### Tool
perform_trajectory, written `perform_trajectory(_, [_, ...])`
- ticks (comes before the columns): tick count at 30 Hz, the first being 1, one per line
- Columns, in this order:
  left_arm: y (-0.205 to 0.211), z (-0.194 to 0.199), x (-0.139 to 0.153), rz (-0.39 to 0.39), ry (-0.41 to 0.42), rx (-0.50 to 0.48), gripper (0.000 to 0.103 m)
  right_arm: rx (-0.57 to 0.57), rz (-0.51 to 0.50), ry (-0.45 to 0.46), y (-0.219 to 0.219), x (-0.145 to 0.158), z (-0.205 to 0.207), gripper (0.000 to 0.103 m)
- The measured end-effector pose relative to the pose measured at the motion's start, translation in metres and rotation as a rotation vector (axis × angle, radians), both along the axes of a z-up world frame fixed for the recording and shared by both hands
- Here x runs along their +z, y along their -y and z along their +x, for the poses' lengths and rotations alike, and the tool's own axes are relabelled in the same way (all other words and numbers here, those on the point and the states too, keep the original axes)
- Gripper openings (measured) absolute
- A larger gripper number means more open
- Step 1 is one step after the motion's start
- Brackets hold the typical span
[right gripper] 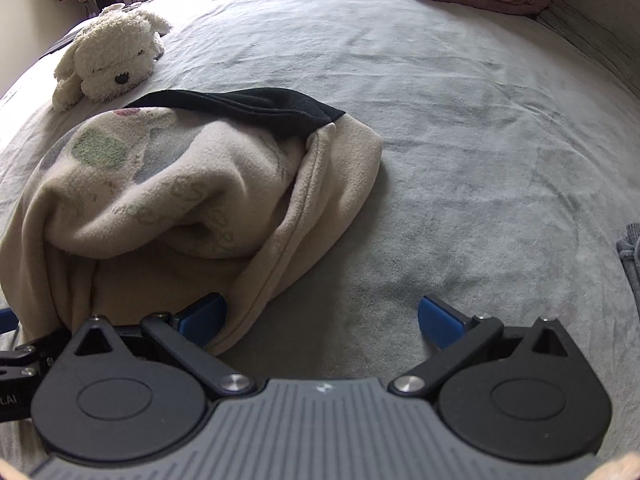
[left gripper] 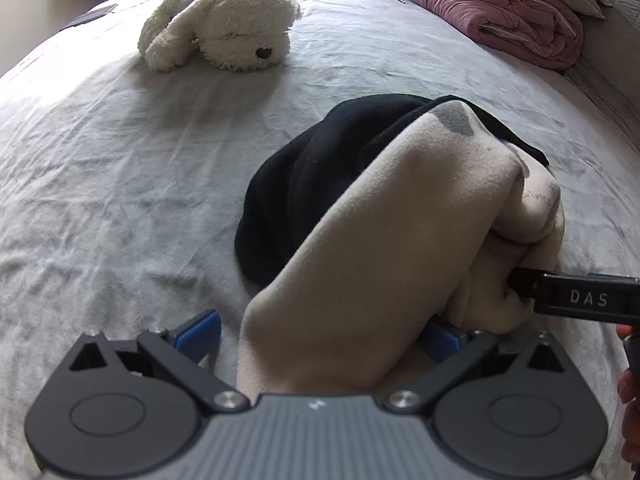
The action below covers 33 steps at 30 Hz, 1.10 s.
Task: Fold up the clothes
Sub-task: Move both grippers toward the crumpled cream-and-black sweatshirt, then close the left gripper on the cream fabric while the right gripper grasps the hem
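Cream fleece garment, bunched over a black garment on the grey bed sheet, drapes across the left gripper, hiding its right fingertip, while both grippers' jaws stand apart.

"DAS" stands in white letters on the black right gripper seen from the left wrist; ".AI" on the black part at the right view's left edge

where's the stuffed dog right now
The stuffed dog lies on the bed sheet at the far left in both wrist views, beyond the black garment and beige fleece.
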<state>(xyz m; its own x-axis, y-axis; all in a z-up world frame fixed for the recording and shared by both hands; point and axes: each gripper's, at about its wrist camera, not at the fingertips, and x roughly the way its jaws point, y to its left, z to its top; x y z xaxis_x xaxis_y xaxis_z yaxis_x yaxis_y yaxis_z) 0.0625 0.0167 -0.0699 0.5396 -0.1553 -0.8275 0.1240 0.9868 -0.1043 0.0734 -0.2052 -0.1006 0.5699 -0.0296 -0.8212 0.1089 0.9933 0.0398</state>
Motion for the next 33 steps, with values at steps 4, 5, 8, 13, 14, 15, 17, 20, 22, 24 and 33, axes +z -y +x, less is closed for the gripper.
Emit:
perform_trajectory(4, [-0.004,-0.004,-0.005,-0.024,0.028,-0.040,0.103,0.001,-0.013,0.004,-0.003,-0.001,0.001,0.103])
perform_trajectory(5, [-0.005,-0.005,-0.006,-0.030,0.035,-0.050,0.103,0.000,-0.014,0.006,-0.003,-0.001,0.001,0.103])
perform_trajectory(8, [-0.005,-0.006,-0.005,-0.030,0.040,-0.061,0.103,0.000,-0.009,0.001,-0.002,-0.001,0.001,0.103])
perform_trajectory(13, [-0.013,-0.002,0.002,-0.071,0.008,-0.035,0.103,0.008,0.056,0.012,0.007,0.004,-0.003,0.103])
perform_trajectory(14, [-0.015,-0.002,0.004,-0.081,0.000,-0.026,0.102,0.010,0.080,0.016,0.008,0.006,-0.005,0.103])
perform_trajectory(15, [-0.017,-0.003,0.007,-0.087,0.006,-0.023,0.102,0.013,0.105,0.021,0.009,0.008,-0.006,0.103])
perform_trajectory(17, [-0.019,-0.005,0.012,-0.091,0.022,-0.022,0.098,0.035,0.170,0.038,0.008,0.012,-0.012,0.103])
perform_trajectory(20, [-0.020,-0.009,0.019,-0.093,0.050,-0.027,0.093,0.082,0.269,0.061,0.004,0.019,-0.019,0.100])
perform_trajectory(22, [-0.020,-0.011,0.022,-0.096,0.065,-0.031,0.090,0.115,0.283,0.066,-0.004,0.021,-0.021,0.095])
perform_trajectory(24, [-0.020,-0.012,0.023,-0.104,0.071,-0.036,0.086,0.135,0.312,0.063,-0.009,0.022,-0.023,0.087])
perform_trajectory(33, [-0.022,-0.017,0.027,-0.171,0.090,-0.061,0.049,0.112,0.438,0.053,-0.013,0.014,-0.022,0.060])
